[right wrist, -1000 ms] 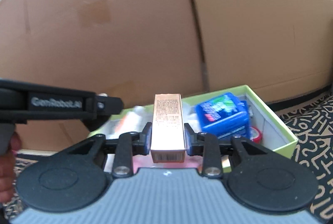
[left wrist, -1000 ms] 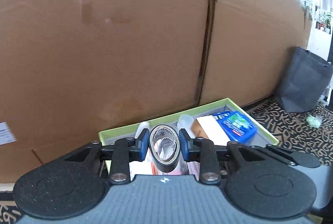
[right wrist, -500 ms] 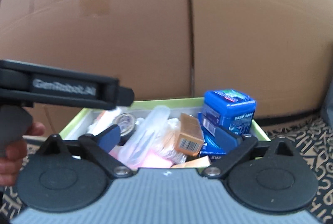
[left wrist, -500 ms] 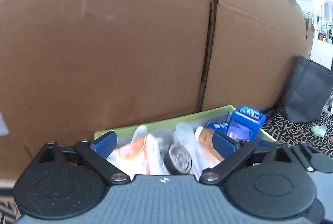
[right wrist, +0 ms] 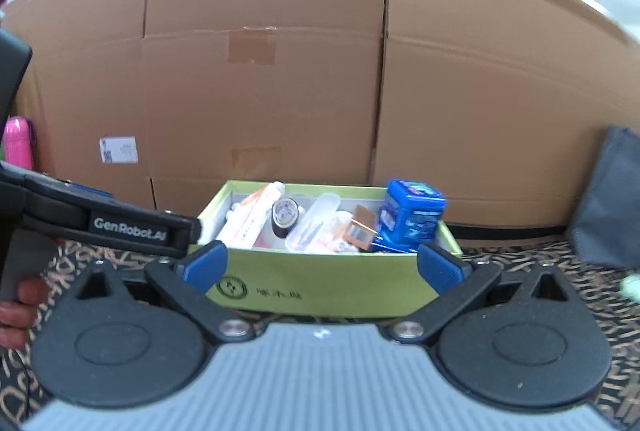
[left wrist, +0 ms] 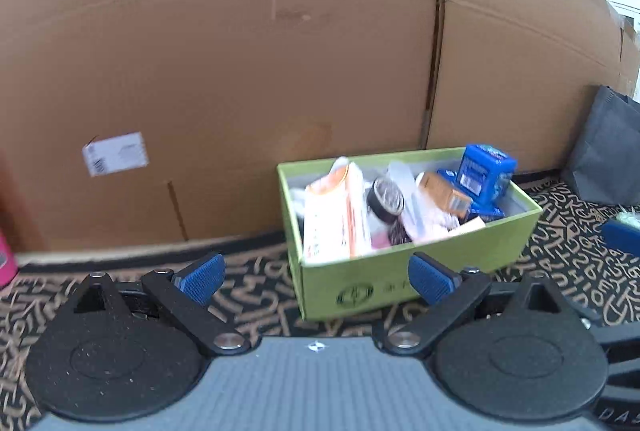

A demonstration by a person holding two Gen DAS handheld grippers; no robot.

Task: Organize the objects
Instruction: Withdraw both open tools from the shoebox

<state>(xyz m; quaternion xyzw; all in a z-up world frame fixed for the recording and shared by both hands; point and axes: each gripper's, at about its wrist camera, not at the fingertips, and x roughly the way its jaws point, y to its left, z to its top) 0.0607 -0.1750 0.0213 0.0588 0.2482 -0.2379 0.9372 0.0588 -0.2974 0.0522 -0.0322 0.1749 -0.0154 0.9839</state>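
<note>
A lime-green box point(left wrist: 400, 283) point(right wrist: 320, 291) sits on the patterned carpet against big cardboard cartons. Inside lie a black tape roll point(left wrist: 386, 197) point(right wrist: 285, 215), a small copper-coloured carton point(left wrist: 448, 195) point(right wrist: 360, 227), a blue container point(left wrist: 486, 171) point(right wrist: 412, 211), a white-and-orange tube point(left wrist: 336, 219) point(right wrist: 252, 215) and a clear case point(right wrist: 316, 219). My left gripper point(left wrist: 316, 279) is open and empty, back from the box's near left corner. My right gripper point(right wrist: 322, 267) is open and empty, in front of the box's long side.
Large cardboard cartons point(left wrist: 280, 71) point(right wrist: 360, 91) form a wall behind the box. A dark grey bag point(left wrist: 608, 151) point(right wrist: 612, 199) stands at the right. A pink bottle point(right wrist: 18, 143) stands at the far left. The left gripper's body point(right wrist: 100, 227) crosses the right wrist view.
Both grippers opened and dropped the tape roll and the copper carton into the green box, then pulled back and away from it. The box now looks smaller and farther off.
</note>
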